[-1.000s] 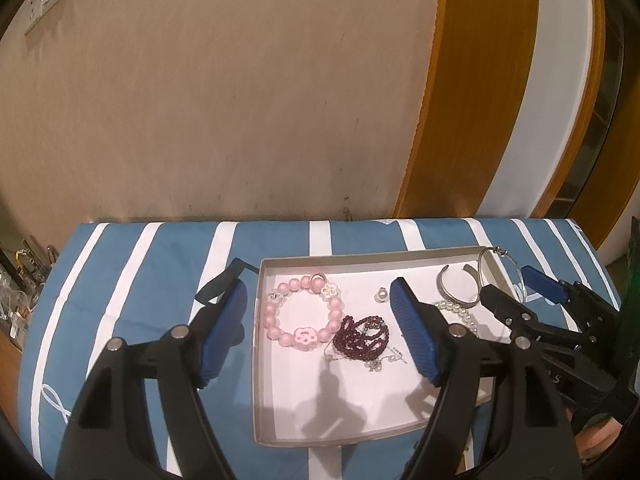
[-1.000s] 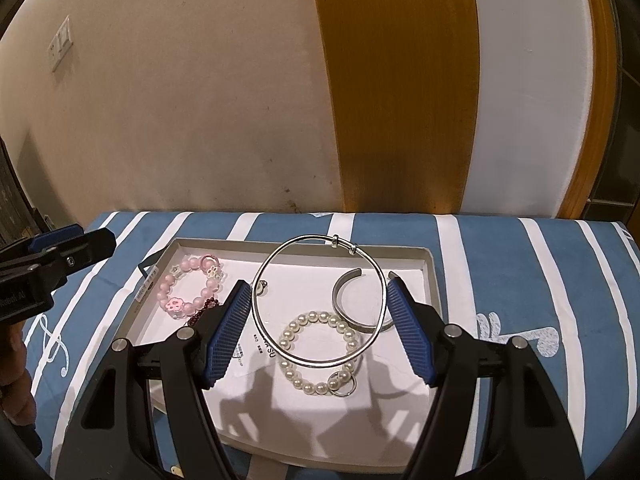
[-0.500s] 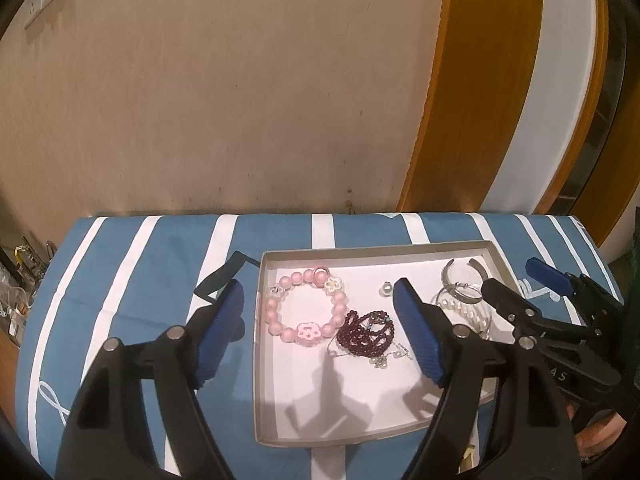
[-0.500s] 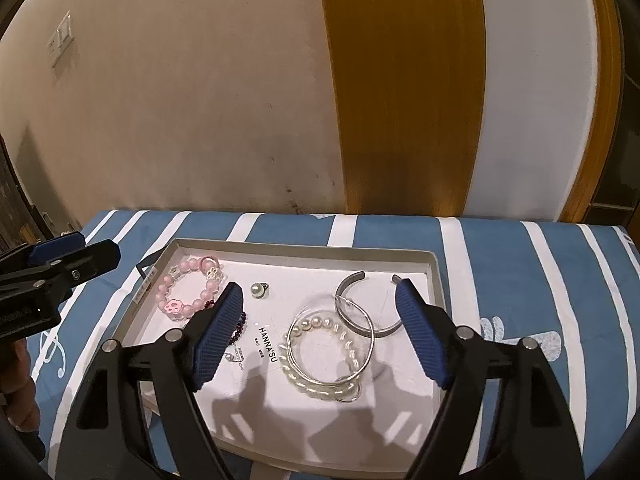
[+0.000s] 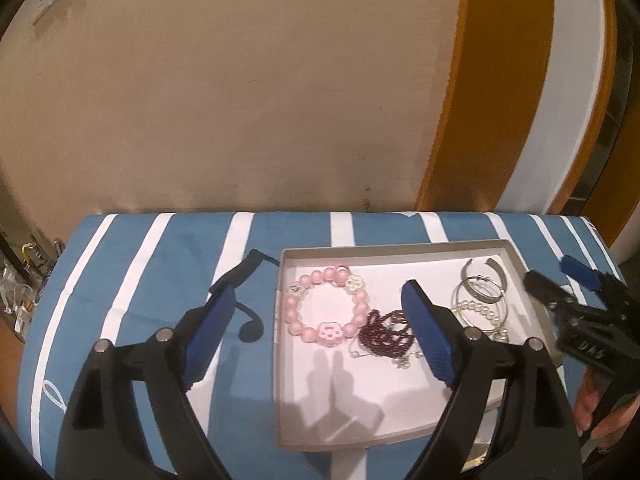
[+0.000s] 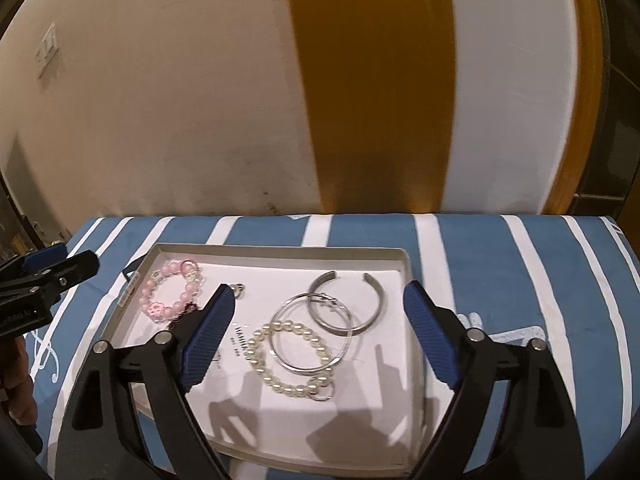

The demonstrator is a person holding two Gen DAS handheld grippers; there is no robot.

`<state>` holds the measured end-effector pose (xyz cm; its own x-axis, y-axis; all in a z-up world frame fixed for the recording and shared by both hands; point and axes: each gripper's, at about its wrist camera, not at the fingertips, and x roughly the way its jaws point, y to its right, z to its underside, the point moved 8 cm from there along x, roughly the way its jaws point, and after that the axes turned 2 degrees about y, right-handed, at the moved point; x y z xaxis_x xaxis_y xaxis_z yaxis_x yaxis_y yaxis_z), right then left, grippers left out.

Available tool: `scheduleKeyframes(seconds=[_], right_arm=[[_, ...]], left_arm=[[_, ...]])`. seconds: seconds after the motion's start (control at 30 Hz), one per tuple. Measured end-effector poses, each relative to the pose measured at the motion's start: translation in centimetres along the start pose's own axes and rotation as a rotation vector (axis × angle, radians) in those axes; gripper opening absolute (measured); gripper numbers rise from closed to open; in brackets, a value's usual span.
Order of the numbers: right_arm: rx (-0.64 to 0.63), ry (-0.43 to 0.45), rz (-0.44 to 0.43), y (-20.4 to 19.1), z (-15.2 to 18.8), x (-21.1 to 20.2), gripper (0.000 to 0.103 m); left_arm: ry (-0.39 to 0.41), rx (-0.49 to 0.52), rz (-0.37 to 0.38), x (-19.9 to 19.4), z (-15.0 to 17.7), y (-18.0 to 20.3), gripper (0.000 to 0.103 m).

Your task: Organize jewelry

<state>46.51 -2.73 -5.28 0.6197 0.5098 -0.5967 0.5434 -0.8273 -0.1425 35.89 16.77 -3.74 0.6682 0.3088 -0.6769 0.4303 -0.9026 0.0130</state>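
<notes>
A shallow white tray (image 5: 396, 248) on the striped cloth holds a pink bead bracelet (image 5: 330, 330), a dark red bead strand (image 5: 384, 334), a pearl bracelet (image 5: 480, 312) and a silver cuff (image 5: 500, 276). My left gripper (image 5: 318, 292) hovers over the tray's left edge, its jaws opening with nothing between them. In the right wrist view the thin silver bangle (image 6: 296, 367) lies flat across the pearl bracelet (image 6: 256, 346), beside the cuff (image 6: 378, 308). My right gripper (image 6: 318, 292) is above them, jaws opening and clear of the bangle.
A black cord (image 5: 248, 320) lies on the blue-and-white cloth (image 5: 160, 280) left of the tray. A small pearl stud (image 6: 240, 290) and a printed card (image 6: 240, 336) sit inside the tray (image 6: 280, 250). A wall stands close behind. Clutter (image 5: 20, 292) sits at far left.
The thin bangle stood upright between my right fingers a second ago; it now lies flat in the tray on the pearl bracelet. Both grippers have spread wider.
</notes>
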Motion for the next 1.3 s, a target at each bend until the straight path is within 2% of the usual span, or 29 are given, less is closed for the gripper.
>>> scheduleKeyframes(seconds=[0.2, 0.4, 0.47, 0.67, 0.8, 0.97, 1.3], right_arm=[[0.028, -0.007, 0.068, 3.4, 0.3, 0.4, 0.097], [0.105, -0.036, 0.185, 9.7, 1.0, 1.2, 0.1], [0.149, -0.052, 0.224, 12.4, 1.5, 1.6, 0.101], [0.201, -0.104, 0.288, 16.6, 2.9, 3.0, 0.101], [0.205, -0.13, 0.307, 17.9, 3.6, 3.9, 0.102], [0.216, -0.187, 0.277, 18.3, 4.3, 5.2, 0.102], [0.143, -0.227, 0.305, 17.5, 4.2, 6.0, 0.102]], left_arm=[[-0.007, -0.023, -0.027, 1.0, 0.1, -2.1, 0.089], [-0.011, -0.05, -0.083, 2.3, 0.5, -5.6, 0.091], [-0.016, -0.062, -0.098, 2.8, 0.6, -6.7, 0.091], [-0.031, -0.089, -0.139, 4.5, 1.3, -10.2, 0.091], [-0.044, -0.089, -0.158, 6.0, 2.1, -11.6, 0.091], [-0.072, -0.082, -0.166, 7.7, 3.2, -12.3, 0.091], [-0.156, -0.097, -0.132, 10.0, 4.3, -12.7, 0.092]])
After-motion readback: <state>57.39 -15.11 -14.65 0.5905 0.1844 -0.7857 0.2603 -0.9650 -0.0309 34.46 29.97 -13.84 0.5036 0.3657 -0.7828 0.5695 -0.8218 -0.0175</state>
